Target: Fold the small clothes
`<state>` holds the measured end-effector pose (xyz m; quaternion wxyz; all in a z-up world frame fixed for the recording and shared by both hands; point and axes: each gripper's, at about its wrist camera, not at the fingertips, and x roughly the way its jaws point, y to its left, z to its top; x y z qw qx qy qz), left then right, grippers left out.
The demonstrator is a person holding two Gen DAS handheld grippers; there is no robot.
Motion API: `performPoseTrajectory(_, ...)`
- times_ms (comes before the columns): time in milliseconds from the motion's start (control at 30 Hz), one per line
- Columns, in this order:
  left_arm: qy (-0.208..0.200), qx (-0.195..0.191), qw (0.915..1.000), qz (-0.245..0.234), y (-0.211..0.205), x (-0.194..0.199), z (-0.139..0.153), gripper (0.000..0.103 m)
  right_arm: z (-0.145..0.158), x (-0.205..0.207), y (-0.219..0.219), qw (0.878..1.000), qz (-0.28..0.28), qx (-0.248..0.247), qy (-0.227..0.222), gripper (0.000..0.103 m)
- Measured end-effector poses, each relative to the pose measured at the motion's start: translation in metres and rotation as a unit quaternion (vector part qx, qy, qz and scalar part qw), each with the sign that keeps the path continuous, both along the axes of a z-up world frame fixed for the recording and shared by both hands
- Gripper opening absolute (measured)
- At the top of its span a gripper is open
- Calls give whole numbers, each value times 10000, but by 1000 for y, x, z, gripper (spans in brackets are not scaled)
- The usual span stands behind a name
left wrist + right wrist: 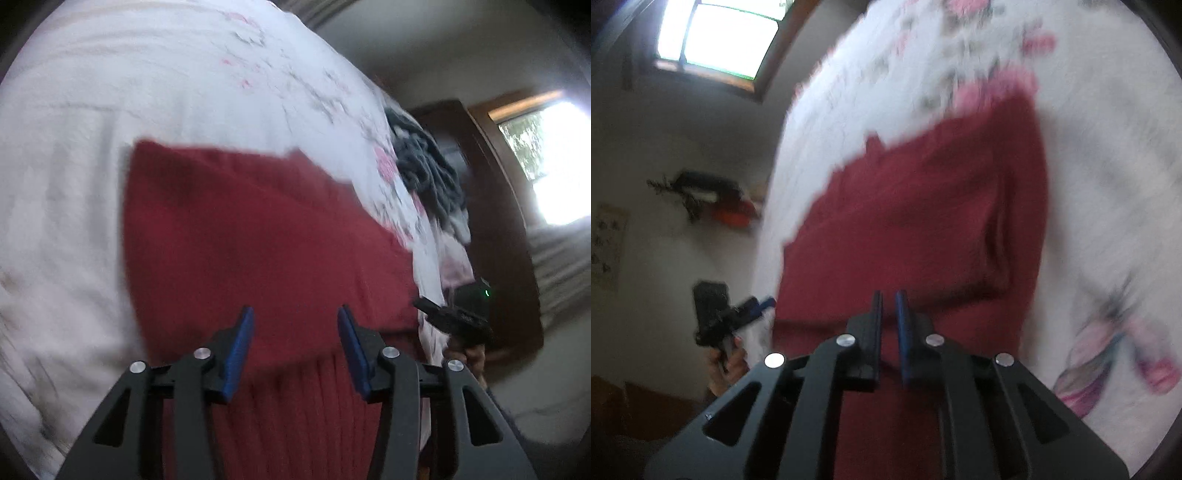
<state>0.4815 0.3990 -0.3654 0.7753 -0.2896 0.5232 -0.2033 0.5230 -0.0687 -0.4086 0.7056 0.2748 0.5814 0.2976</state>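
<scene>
Lying on the flowered sheet [92,110], doubled over at least once with more folding likely left, red garment [258,229] sitting under left gripper [295,317] spread wide and empty, right gripper [888,295] nearly pinched together, holding cloth or not impossible to tell.

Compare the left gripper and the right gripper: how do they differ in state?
The left gripper has its jaws spread wide, with nothing between them; the right gripper has its jaws almost closed, though any cloth between them is unclear. Both hover over the red garment on the floral sheet.
</scene>
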Motion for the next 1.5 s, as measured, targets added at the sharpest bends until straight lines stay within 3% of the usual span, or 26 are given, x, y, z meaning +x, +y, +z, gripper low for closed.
performPoseTrajectory(33,205,248,9995,-17,-4,-1,-13,47,-11,-4,2,9998,7,-149,102,0)
performPoseTrajectory(67,352,364,9987,22,-4,-1,-25,39,-20,-6,0,9997,-75,-154,150,0)
performPoseTrajectory(133,503,197,9983,233,5,-4,-39,34,-17,-8,-5,9993,-282,-73,217,0)
performPoseTrajectory(200,521,37,9976,445,11,-11,-26,45,1,-17,-7,9997,-214,-47,107,13)
performPoseTrajectory(233,450,20,9979,462,10,-18,-17,51,13,-24,-4,9999,-145,-7,51,13)
performPoseTrajectory(333,293,-30,9990,347,12,-56,11,57,31,-59,-19,9999,-18,135,103,16)
performPoseTrajectory(500,531,137,9980,313,19,-162,25,64,29,-153,-59,9967,-68,199,779,23)
performPoseTrajectory(633,954,-90,9941,505,30,-263,12,69,23,-240,-82,9926,-128,184,1197,29)
performPoseTrajectory(733,1282,-310,9886,725,35,-308,-4,69,22,-287,-110,9899,-406,81,1357,31)
performPoseTrajectory(867,1540,-137,9862,598,33,-328,-16,69,17,-309,-129,9885,-600,5,1389,35)
performPoseTrajectory(1133,1770,236,9833,360,16,-311,-29,73,-10,-307,-128,9869,-627,-98,1486,37)
performPoseTrajectory(1233,1858,231,9817,342,24,-315,-32,78,-11,-305,-124,9874,-545,-97,1484,46)
performPoseTrajectory(1433,1830,222,9828,-117,-4,-310,-31,78,-4,-307,-106,9891,-135,-46,1462,47)
performPoseTrajectory(1500,1915,63,9814,-152,-5,-313,-36,78,-7,-307,-105,9884,-87,-24,1516,47)
